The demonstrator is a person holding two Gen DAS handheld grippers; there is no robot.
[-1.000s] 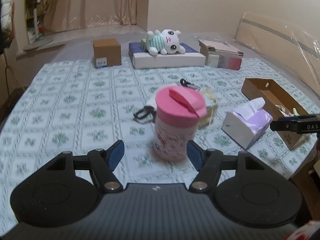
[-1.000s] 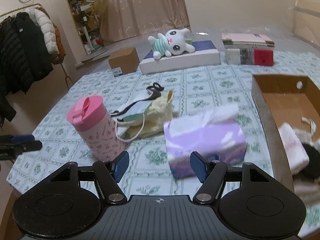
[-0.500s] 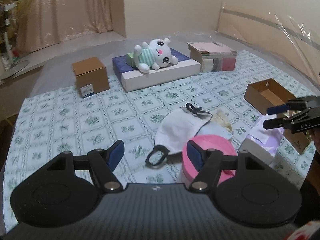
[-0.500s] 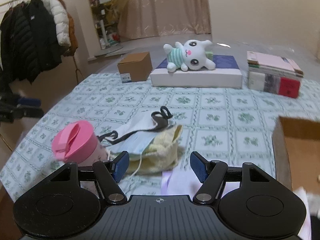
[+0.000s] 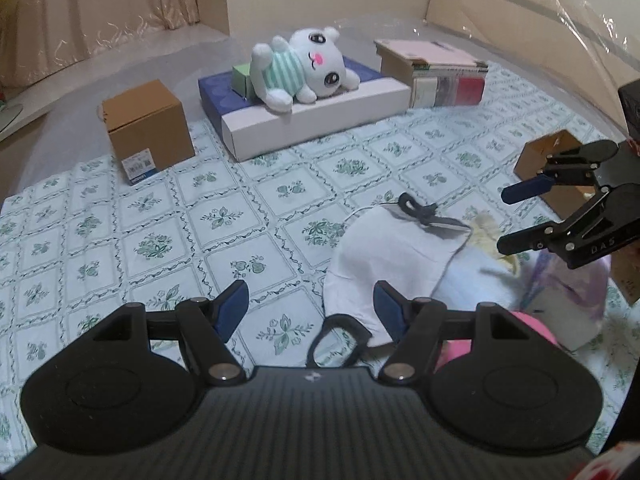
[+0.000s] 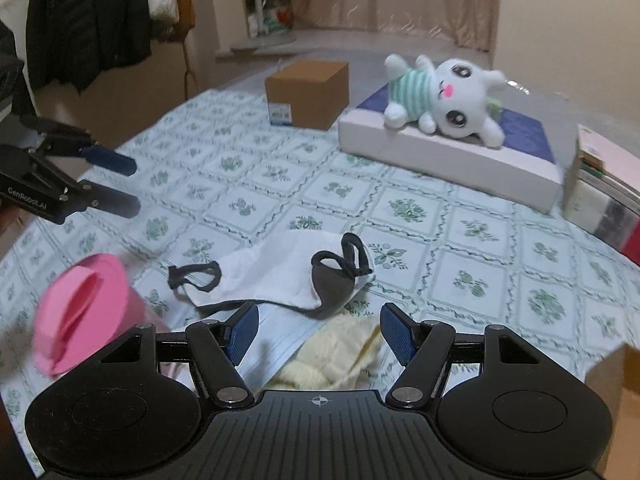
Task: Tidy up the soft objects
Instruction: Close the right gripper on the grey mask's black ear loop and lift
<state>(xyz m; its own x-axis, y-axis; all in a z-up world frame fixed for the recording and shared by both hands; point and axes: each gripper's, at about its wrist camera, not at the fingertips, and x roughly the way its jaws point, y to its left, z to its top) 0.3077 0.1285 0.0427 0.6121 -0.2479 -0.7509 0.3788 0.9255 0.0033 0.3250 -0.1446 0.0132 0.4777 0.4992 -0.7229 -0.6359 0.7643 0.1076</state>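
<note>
The left claw [image 5: 311, 307] hangs released over the patterned cloth [image 5: 168, 232] covering the counter, nothing between its blue pads; the black ear loop [image 5: 338, 338] of a white face mask [image 5: 394, 256] lies just below its right finger. The right claw [image 6: 316, 330] is also released and empty, poised above a heap of soft things: the white face mask with a dark grey mask [image 6: 334, 284] on its far end, a pale blue mask [image 6: 280, 340] underneath, and a cream knitted piece [image 6: 332, 360] nearest the camera. A pink-lidded cup [image 6: 86, 312] stands just left of the heap. Farther back, a white plush rabbit [image 6: 444, 100] in a striped green shirt lies on a flat white and navy box [image 6: 452, 156], with a small cardboard box [image 6: 308, 92] to its left and stacked books [image 5: 436, 72] to its right. An open cardboard tray [image 5: 548, 160] sits at the counter's right edge.
</note>
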